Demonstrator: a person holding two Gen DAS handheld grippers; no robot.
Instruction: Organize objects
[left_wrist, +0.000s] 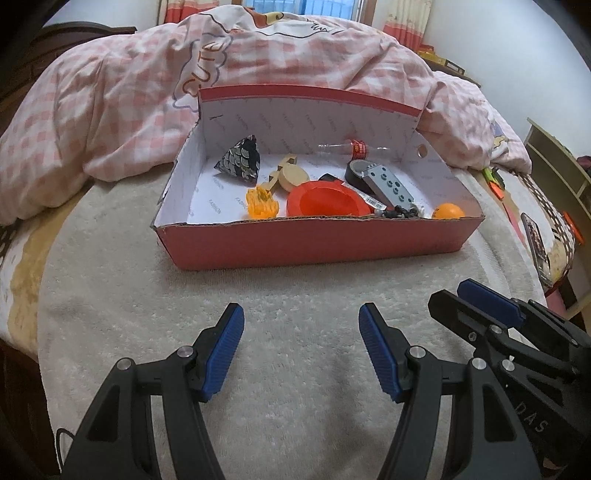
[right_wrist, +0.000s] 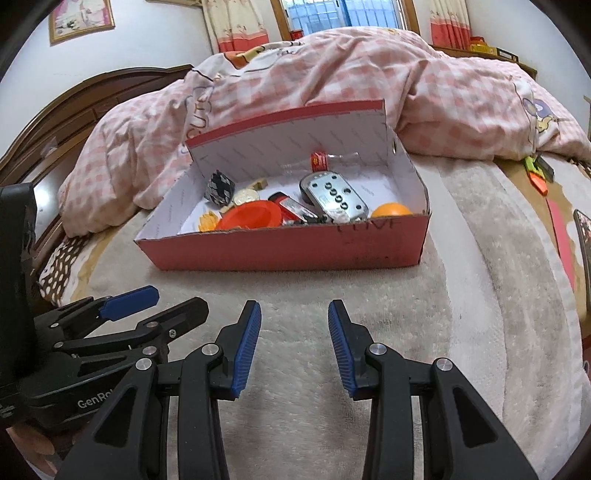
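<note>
A red cardboard box (left_wrist: 314, 240) (right_wrist: 288, 251) with a white inside sits on the bed. It holds an orange bowl (left_wrist: 325, 201) (right_wrist: 251, 216), an orange ball (left_wrist: 448, 211) (right_wrist: 390, 209), a grey keypad lock (left_wrist: 388, 186) (right_wrist: 334, 194), a dark patterned pouch (left_wrist: 238, 160) (right_wrist: 219, 186), a wooden piece (left_wrist: 288, 175), a yellow toy (left_wrist: 261, 203) and a clear bottle (left_wrist: 351, 147). My left gripper (left_wrist: 301, 325) is open and empty, in front of the box. My right gripper (right_wrist: 294, 321) is open and empty beside it, also showing in the left wrist view (left_wrist: 476, 299).
A beige fleece blanket (left_wrist: 277, 295) covers the bed under the box. A pink checked quilt (left_wrist: 258, 66) is piled behind it. A phone (left_wrist: 535, 240) and orange-green items (left_wrist: 495, 181) lie at the right edge. A wooden headboard (right_wrist: 74, 107) stands at the left.
</note>
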